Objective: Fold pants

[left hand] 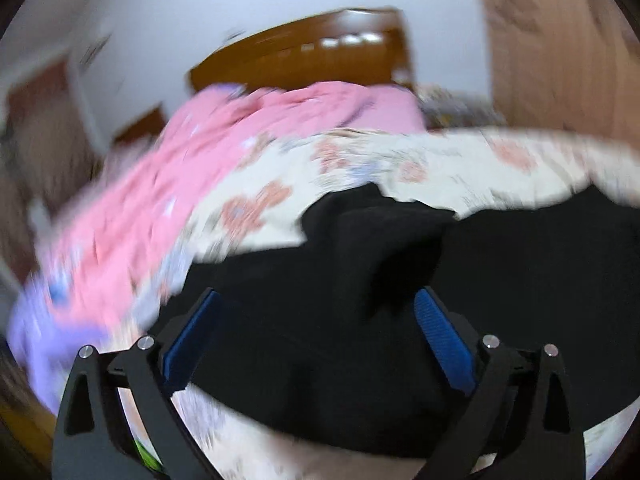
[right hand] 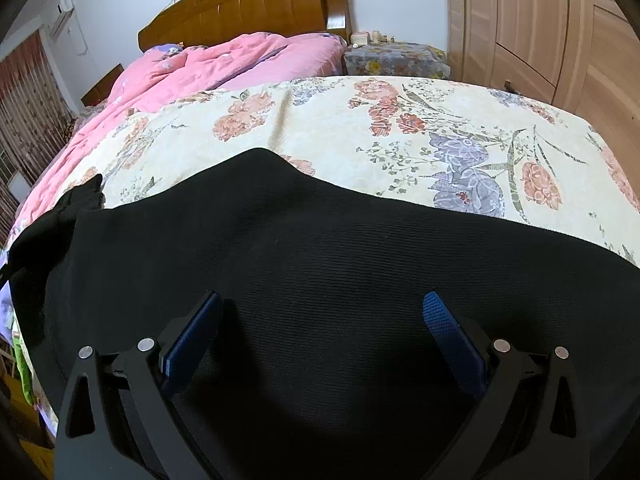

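Observation:
Black pants point(right hand: 320, 264) lie spread on the floral bedspread point(right hand: 360, 120). In the left wrist view, which is motion-blurred, the pants point(left hand: 360, 280) lie bunched with a raised fold in front of my left gripper point(left hand: 316, 304), which is open just above the fabric with nothing between its blue pads point(left hand: 440, 340). My right gripper point(right hand: 322, 306) is open too, its blue pads point(right hand: 452, 340) wide apart over the flat black cloth, holding nothing.
A pink quilt point(right hand: 208, 68) is heaped at the bed's far left by the wooden headboard point(right hand: 248, 4). A cloth-covered nightstand point(right hand: 392, 60) stands by the wooden wardrobe point(right hand: 540, 28) on the right. The bed's left edge drops off beside the pants.

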Tool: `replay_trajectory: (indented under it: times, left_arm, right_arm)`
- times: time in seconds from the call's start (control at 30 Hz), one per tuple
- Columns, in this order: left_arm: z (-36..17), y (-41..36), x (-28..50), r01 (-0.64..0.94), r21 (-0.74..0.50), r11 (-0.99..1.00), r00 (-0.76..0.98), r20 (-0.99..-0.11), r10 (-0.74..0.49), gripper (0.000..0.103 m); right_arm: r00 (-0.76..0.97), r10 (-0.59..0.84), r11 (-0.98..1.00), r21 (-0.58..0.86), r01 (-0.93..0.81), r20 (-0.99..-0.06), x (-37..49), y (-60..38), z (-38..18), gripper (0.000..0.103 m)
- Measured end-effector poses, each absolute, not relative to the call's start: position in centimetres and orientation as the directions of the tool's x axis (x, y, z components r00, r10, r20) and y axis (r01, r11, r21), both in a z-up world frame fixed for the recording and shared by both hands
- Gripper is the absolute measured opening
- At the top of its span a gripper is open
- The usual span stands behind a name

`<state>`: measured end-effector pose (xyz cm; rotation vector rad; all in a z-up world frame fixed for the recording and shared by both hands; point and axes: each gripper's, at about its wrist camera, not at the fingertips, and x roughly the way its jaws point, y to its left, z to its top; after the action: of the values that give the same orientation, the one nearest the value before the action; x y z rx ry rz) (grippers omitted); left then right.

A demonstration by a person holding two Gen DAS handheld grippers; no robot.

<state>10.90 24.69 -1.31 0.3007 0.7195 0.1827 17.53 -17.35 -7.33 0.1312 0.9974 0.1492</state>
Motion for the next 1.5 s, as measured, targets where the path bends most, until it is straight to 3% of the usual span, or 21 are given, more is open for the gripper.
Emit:
replay_trajectory:
  times: [0.1, 0.23, 0.3, 0.33, 0.37, 0.4, 0.43, 0.47, 0.53, 0.67, 0.73, 0.83, 0.9, 0.97, 1.03, 1.13, 1.2, 1.23, 1.27, 1.4, 1.5]
  left_arm:
    - [-2.8, 20.4, 14.4, 0.035, 0.516, 0.856, 0.727, -0.601, 0.332, 0.097]
    - [-4.8, 18.2, 18.9, 0.114, 0.64, 0.76, 0.688, -0.603, 0.404, 0.096]
    - [-5.5, 18.4, 21.5, 0.152, 0.646, 0.748, 0.656, -0.632, 0.412, 0.085]
    - [-5.5, 18.4, 21.9, 0.177, 0.622, 0.763, 0.649, -0.656, 0.385, 0.07]
    - [-5.5, 18.6, 22.4, 0.208, 0.586, 0.783, 0.638, -0.688, 0.345, 0.044]
    - [-5.5, 18.8, 22.7, 0.241, 0.536, 0.809, 0.618, -0.727, 0.298, 0.028]
    - [-5.4, 19.3, 22.8, 0.239, 0.485, 0.841, 0.609, -0.75, 0.259, 0.018]
    - [-5.0, 19.9, 22.6, 0.201, 0.455, 0.867, 0.63, -0.738, 0.242, 0.014]
    - [-3.4, 22.2, 20.9, 0.081, 0.344, 0.936, 0.696, -0.692, 0.194, 0.012]
    - [-0.1, 31.3, 15.5, -0.128, -0.155, 0.98, 0.825, -0.564, 0.019, 0.012]
    - [-0.8, 37.9, 12.1, -0.22, -0.435, 0.873, 0.866, -0.5, -0.031, 0.012]
    - [-4.3, 45.3, 8.9, -0.312, -0.679, 0.664, 0.881, -0.469, -0.066, 0.012]
    - [-6.9, 48.0, 8.4, -0.341, -0.738, 0.582, 0.865, -0.488, -0.112, 0.012]
    - [-9.0, 49.0, 8.1, -0.401, -0.745, 0.533, 0.84, -0.532, -0.11, 0.02]
    - [-10.3, 49.2, 7.3, -0.399, -0.778, 0.486, 0.852, -0.51, -0.118, 0.024]
    - [-10.2, 49.1, 7.1, -0.345, -0.829, 0.44, 0.887, -0.442, -0.136, 0.05]
    - [-9.6, 48.9, 7.9, -0.338, -0.828, 0.447, 0.889, -0.437, -0.138, 0.049]
    - [-9.4, 48.8, 8.4, -0.338, -0.821, 0.459, 0.886, -0.442, -0.138, 0.042]
    - [-9.2, 48.7, 8.7, -0.348, -0.81, 0.472, 0.881, -0.454, -0.129, 0.017]
    - [-7.9, 48.0, 8.2, -0.376, -0.767, 0.52, 0.87, -0.485, -0.086, 0.015]
    - [-6.2, 47.2, 6.1, -0.359, -0.762, 0.539, 0.892, -0.45, -0.041, 0.015]
  right_arm:
    - [0.536, 0.191, 0.981, 0.186, -0.064, -0.823, 17.5, -17.4, -7.3, 0.099]
    - [0.536, 0.191, 0.98, 0.187, -0.063, -0.822, 17.5, -17.4, -7.4, 0.099]
    - [0.536, 0.191, 0.98, 0.186, -0.063, -0.822, 17.5, -17.4, -7.4, 0.099]
    - [0.536, 0.192, 0.98, 0.187, -0.064, -0.822, 17.5, -17.4, -7.4, 0.099]
    - [0.537, 0.194, 0.98, 0.19, -0.063, -0.821, 17.5, -17.5, -7.4, 0.099]
    - [0.537, 0.194, 0.98, 0.19, -0.063, -0.821, 17.4, -17.4, -7.4, 0.099]
    - [0.537, 0.196, 0.979, 0.193, -0.063, -0.82, 17.4, -17.5, -7.3, 0.099]
    - [0.538, 0.199, 0.978, 0.197, -0.063, -0.819, 17.4, -17.5, -7.3, 0.099]
    - [0.539, 0.204, 0.977, 0.203, -0.063, -0.817, 17.4, -17.5, -7.3, 0.099]
    - [0.538, 0.203, 0.978, 0.2, -0.063, -0.818, 17.5, -17.6, -7.4, 0.099]
    - [0.537, 0.199, 0.979, 0.196, -0.063, -0.82, 17.5, -17.5, -7.4, 0.099]
    - [0.538, 0.201, 0.978, 0.199, -0.063, -0.819, 17.4, -17.5, -7.4, 0.099]
    - [0.538, 0.204, 0.977, 0.203, -0.063, -0.818, 17.4, -17.5, -7.4, 0.099]
    - [0.538, 0.202, 0.978, 0.201, -0.063, -0.818, 17.4, -17.5, -7.4, 0.099]
    - [0.538, 0.202, 0.978, 0.199, -0.063, -0.819, 17.4, -17.5, -7.4, 0.099]
    - [0.537, 0.199, 0.978, 0.196, -0.063, -0.82, 17.4, -17.5, -7.4, 0.099]
    - [0.536, 0.195, 0.98, 0.191, -0.063, -0.822, 17.4, -17.4, -7.4, 0.099]
    - [0.535, 0.193, 0.98, 0.189, -0.063, -0.822, 17.4, -17.4, -7.4, 0.099]
    - [0.535, 0.193, 0.98, 0.189, -0.063, -0.822, 17.4, -17.4, -7.4, 0.099]
    - [0.536, 0.194, 0.98, 0.191, -0.063, -0.822, 17.4, -17.3, -7.4, 0.099]
    - [0.535, 0.194, 0.98, 0.19, -0.063, -0.822, 17.4, -17.4, -7.4, 0.099]
